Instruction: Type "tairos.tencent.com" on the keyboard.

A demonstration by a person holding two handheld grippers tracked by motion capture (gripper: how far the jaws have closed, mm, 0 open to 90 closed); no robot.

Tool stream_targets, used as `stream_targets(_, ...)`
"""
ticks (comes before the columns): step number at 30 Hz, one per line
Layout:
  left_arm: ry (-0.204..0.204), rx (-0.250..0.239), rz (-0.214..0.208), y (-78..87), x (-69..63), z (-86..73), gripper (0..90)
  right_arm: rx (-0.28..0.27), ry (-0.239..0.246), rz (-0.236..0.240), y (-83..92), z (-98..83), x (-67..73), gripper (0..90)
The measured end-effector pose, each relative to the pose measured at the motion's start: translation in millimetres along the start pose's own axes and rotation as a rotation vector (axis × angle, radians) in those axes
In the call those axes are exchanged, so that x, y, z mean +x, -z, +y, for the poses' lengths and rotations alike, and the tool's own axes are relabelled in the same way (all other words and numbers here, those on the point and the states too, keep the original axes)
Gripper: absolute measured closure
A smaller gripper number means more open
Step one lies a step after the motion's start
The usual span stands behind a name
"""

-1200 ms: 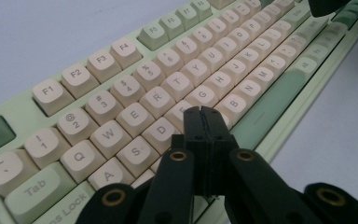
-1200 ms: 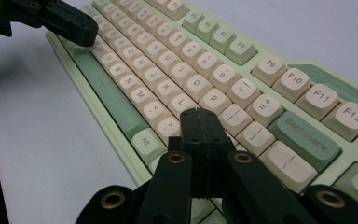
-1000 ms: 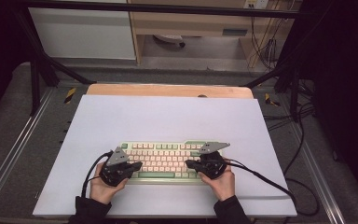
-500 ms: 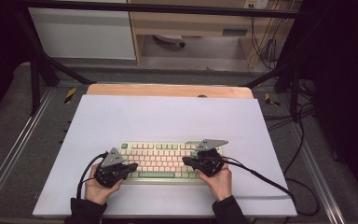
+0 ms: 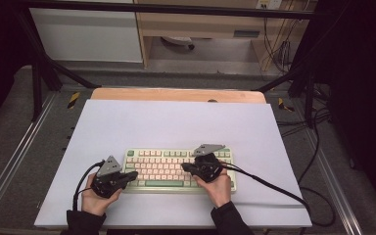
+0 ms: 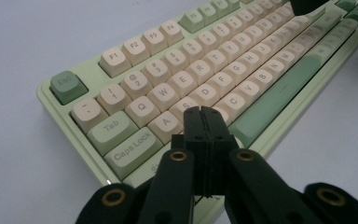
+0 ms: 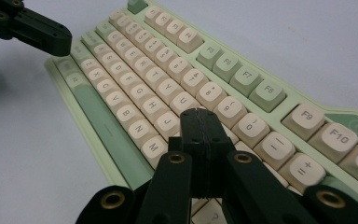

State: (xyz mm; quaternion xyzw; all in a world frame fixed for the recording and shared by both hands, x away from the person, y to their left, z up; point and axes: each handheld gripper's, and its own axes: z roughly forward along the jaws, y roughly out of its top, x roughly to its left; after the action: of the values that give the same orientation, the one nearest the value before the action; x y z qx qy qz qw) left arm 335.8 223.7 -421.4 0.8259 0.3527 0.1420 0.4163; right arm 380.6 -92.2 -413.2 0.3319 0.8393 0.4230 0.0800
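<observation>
Evidently rigid and fairly heavy, the keyboard (image 5: pixel 176 169) lies flat near the table's (image 5: pixel 176 122) front edge, best taken by its end rims; left gripper (image 6: pixel 204 111) and right gripper (image 7: pixel 198 113) both closed, empty.

Black left gripper (image 5: pixel 133 174), black right gripper (image 5: pixel 185 166), brass-ringed screws, grey plates, trailing cables, dark sleeves

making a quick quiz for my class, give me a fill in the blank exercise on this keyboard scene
1. The pale green keyboard with cream keys lies on a white ____.
2. The left gripper has its jaws ____, with nothing between them.
3. In the right gripper view, the tip of the right gripper sits over the cream keys just past the key marked ____.
4. The long green space bar runs along the keyboard edge nearest the ____.

Missing words: sheet; shut; J; person
</observation>
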Motion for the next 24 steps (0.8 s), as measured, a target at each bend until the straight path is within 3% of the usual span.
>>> stream_targets(6,0.002,-0.003,0.002,0.5,0.9,-0.2,90.0,0.01,-0.005,-0.011,-11.4,2.0,-0.3,90.0)
stream_targets(24,0.0,0.002,0.002,-0.8,1.2,-0.9,90.0,0.043,-0.01,-0.049,-21.1,-0.2,-7.1,90.0)
